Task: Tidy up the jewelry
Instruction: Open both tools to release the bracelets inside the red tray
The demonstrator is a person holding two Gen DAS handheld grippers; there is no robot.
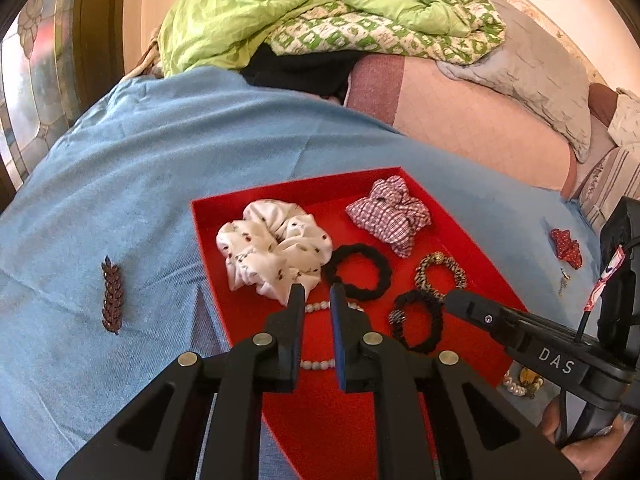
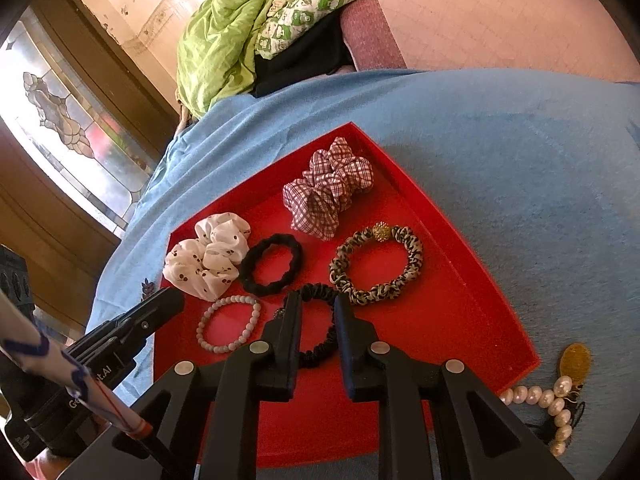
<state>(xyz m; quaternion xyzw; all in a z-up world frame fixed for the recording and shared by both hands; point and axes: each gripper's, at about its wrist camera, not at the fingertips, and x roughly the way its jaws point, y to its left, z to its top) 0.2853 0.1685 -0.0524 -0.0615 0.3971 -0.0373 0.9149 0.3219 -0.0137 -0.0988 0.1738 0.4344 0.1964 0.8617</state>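
Note:
A red tray (image 1: pixel 280 192) (image 2: pixel 460 264) on the blue cloth holds a white cherry-print scrunchie (image 1: pixel 276 248), a plaid scrunchie (image 2: pixel 328 188), a black hair tie (image 2: pixel 272 264), a leopard-print scrunchie (image 2: pixel 376 264), a black scrunchie (image 2: pixel 318 340) and a pale bead bracelet (image 2: pixel 230 324). My left gripper (image 1: pixel 317 294) hovers over the bracelet, its jaws a narrow gap apart and gripping nothing. My right gripper (image 2: pixel 318 300) stands over the black scrunchie, jaws slightly apart, while the scrunchie lies flat on the tray. Outside the tray lie a brown leaf clip (image 1: pixel 112 296), a red bow (image 1: pixel 566 246) and a pearl piece (image 2: pixel 552 396).
The blue cloth (image 1: pixel 180 152) covers a bed. A green quilt (image 1: pixel 280 4) and a grey pillow (image 1: pixel 532 76) are heaped at the far side. A stained-glass pane (image 2: pixel 68 128) stands at the left. A small earring (image 1: pixel 564 280) lies near the red bow.

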